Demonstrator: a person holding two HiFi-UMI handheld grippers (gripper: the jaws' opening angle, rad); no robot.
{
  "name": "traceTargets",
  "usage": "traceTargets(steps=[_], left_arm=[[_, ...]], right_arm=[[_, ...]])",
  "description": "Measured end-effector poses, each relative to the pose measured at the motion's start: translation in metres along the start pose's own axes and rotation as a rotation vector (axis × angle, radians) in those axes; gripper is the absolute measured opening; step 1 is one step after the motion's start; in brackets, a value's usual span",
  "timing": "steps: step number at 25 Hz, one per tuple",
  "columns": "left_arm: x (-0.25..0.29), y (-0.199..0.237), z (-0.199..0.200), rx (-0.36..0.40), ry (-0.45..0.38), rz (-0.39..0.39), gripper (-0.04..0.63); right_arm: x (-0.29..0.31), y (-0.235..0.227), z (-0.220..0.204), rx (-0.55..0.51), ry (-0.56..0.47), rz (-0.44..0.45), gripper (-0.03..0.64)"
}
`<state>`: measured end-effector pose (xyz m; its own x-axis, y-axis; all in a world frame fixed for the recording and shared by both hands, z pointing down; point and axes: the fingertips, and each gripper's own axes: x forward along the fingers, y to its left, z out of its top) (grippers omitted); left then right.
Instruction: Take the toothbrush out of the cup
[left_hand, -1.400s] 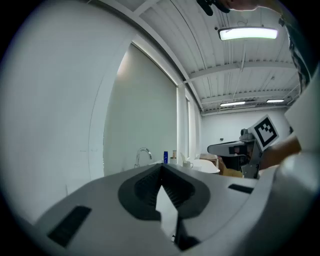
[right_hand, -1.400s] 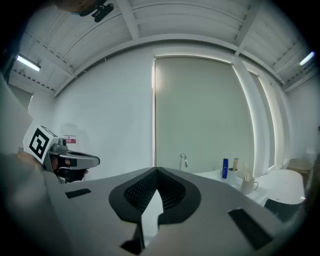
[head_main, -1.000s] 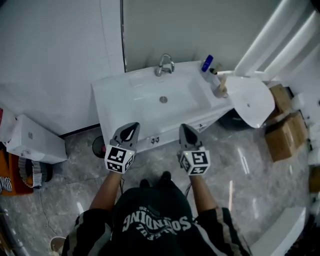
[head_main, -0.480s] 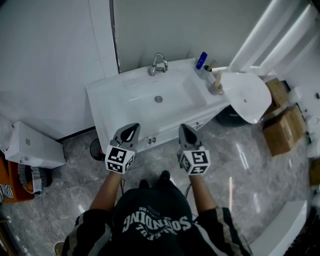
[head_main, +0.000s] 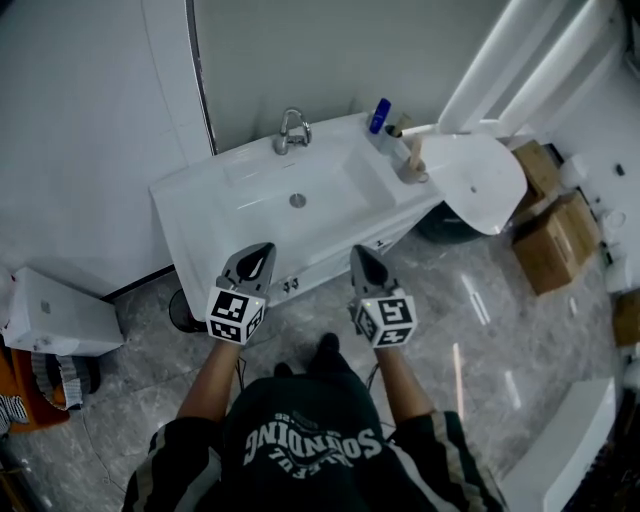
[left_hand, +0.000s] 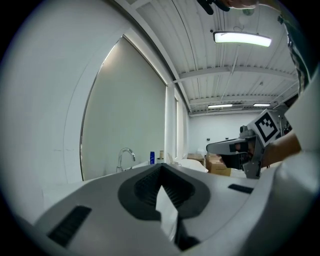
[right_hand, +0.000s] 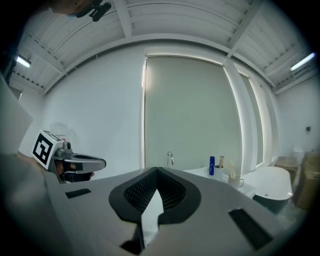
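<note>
A small cup (head_main: 408, 172) with a pale toothbrush (head_main: 415, 150) standing in it sits on the right end of the white vanity top (head_main: 200, 195). The right gripper view shows the same cup (right_hand: 234, 181) and toothbrush (right_hand: 231, 169) far ahead to the right. My left gripper (head_main: 262, 250) and right gripper (head_main: 358, 252) hang side by side in front of the vanity's front edge, well short of the cup. Both are shut with nothing between the jaws, as the left gripper view (left_hand: 161, 167) and the right gripper view (right_hand: 156, 171) also show.
A blue bottle (head_main: 379, 115) and a second cup (head_main: 397, 128) stand behind the toothbrush cup. The faucet (head_main: 291, 128) rises over the basin's drain (head_main: 297, 200). A white tub (head_main: 480, 190) lies to the right, with cardboard boxes (head_main: 548, 240) beyond it. A white box (head_main: 50, 315) sits on the floor at left.
The vanity and its cup have slid left in the head view. Both grippers have drifted slightly across the front of the vanity, still shut and empty.
</note>
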<state>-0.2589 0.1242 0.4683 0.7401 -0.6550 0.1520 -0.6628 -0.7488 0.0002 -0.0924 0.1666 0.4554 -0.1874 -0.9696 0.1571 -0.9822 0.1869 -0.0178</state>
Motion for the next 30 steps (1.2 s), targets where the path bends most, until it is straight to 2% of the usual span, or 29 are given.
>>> traceTargets(steps=[8, 14, 22, 30], left_arm=[[0.046, -0.005, 0.003, 0.002, 0.007, -0.039, -0.003], [0.106, 0.001, 0.007, -0.004, 0.022, -0.025, -0.003], [0.2, 0.011, 0.015, -0.043, 0.054, 0.052, -0.003], [0.279, 0.025, 0.028, -0.082, 0.088, 0.178, -0.003]], right_arm=[[0.015, -0.04, -0.009, 0.034, 0.006, -0.042, -0.002], [0.058, -0.085, -0.01, 0.045, 0.019, -0.018, -0.002], [0.132, -0.163, 0.0, 0.037, 0.062, 0.068, -0.002], [0.205, -0.231, 0.008, 0.025, 0.093, 0.198, -0.002]])
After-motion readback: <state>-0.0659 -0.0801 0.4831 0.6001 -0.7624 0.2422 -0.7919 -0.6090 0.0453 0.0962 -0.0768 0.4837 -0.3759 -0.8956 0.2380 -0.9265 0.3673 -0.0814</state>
